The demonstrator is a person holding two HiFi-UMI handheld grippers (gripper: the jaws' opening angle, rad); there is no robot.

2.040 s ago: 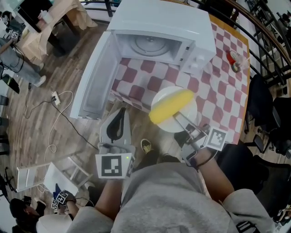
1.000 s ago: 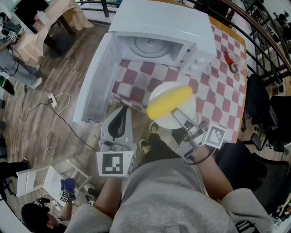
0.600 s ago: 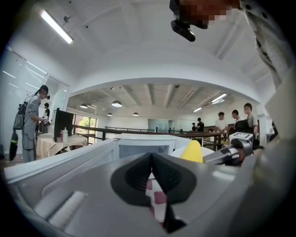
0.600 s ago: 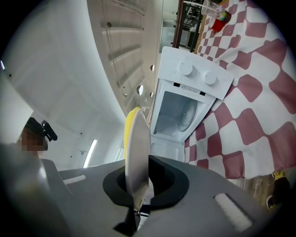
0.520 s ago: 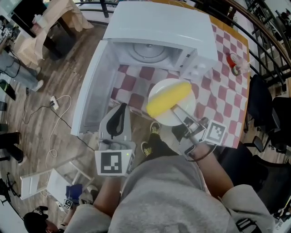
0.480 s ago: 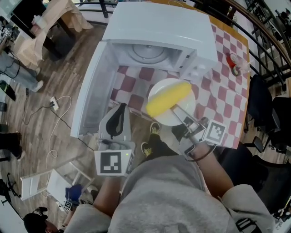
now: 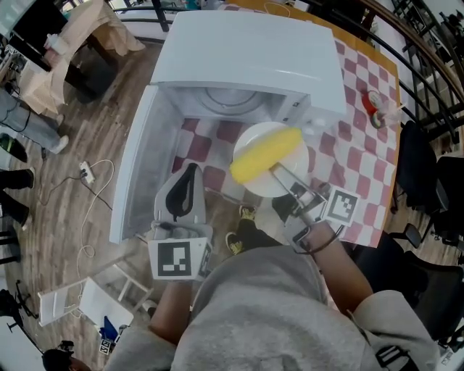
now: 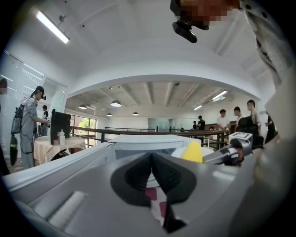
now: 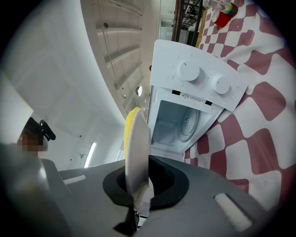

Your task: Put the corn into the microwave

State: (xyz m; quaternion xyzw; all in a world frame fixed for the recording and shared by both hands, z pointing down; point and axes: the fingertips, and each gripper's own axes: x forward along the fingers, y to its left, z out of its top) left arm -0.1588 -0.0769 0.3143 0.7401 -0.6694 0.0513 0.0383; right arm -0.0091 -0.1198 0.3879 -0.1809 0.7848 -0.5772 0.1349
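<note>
We stand at a table spread with a red-and-white checked cloth (image 7: 357,156), on a brown plank floor (image 7: 76,148), in a large hall with a white vaulted ceiling and strip lights. A black railing (image 7: 428,69) runs past the table, out to the right of our right gripper (image 7: 280,174). Far beyond the tips of our left gripper (image 8: 151,159) several people stand along another rail. One more stands off to its left, by a table draped in beige (image 7: 87,22).

The white microwave (image 7: 246,51) sits on the cloth straight ahead of both grippers. Its door (image 7: 141,170) is swung wide open over the floor, just left of the left gripper. Inside the cavity we see the glass turntable (image 9: 190,122). The control panel (image 9: 169,62) with its two dials (image 9: 189,71) lies ahead of the right gripper, beside the opening.

Our right gripper pinches the near rim of a white plate (image 7: 255,135), and the corn (image 7: 264,153) lies across that plate just beyond the jaws. The plate is held above the cloth, with its far rim close to the microwave's front, before the right end of the opening and the panel. Our left gripper has its jaws pressed together with nothing in them. It hangs at the table's near edge, between the door and the plate.

A small red thing (image 7: 373,101) lies on the cloth far to the right of the right gripper; we cannot tell what it is. A white cable with a socket strip (image 7: 87,172) trails on the floor left of the door.
</note>
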